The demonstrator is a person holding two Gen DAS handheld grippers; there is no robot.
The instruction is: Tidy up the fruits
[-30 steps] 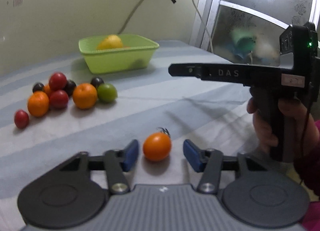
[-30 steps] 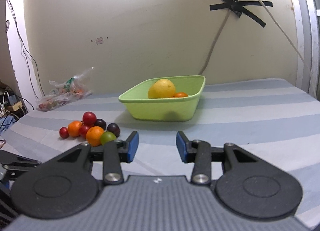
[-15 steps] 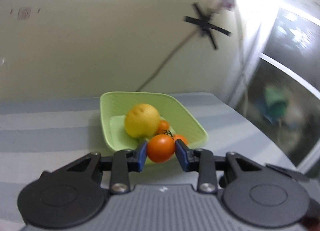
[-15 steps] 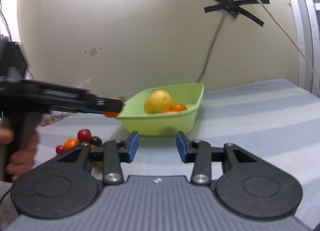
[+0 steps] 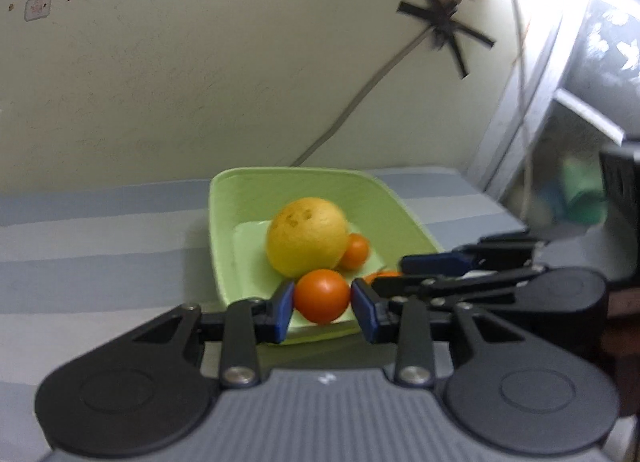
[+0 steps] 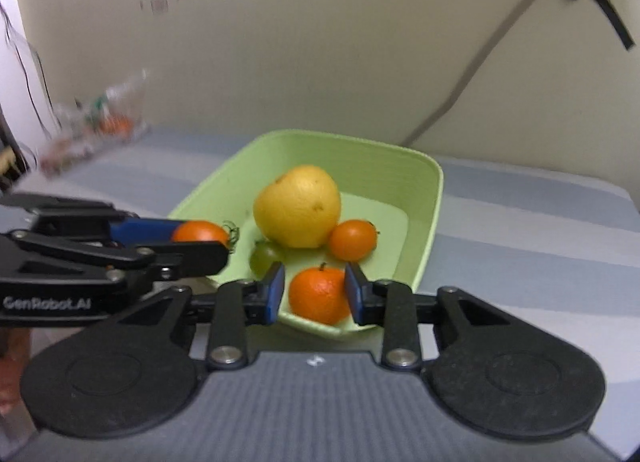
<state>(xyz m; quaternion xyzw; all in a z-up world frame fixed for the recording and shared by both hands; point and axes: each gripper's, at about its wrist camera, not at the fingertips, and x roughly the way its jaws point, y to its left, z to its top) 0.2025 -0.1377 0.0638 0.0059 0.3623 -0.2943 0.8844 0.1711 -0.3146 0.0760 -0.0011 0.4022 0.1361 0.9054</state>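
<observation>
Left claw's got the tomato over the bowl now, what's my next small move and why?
Probably lower a touch and open the left claw. Its pads sit against the tomato just inside the near rim of the bowl, in front of the big yellow fruit, so a short drop should land it softly. The right claw looks open around the mandarin; keep it still.

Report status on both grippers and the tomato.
Left gripper shut on tomato, over bowl near edge. Right gripper open, framing tangerine in bowl, grip unclear. Grapefruit just beyond tomato.
</observation>
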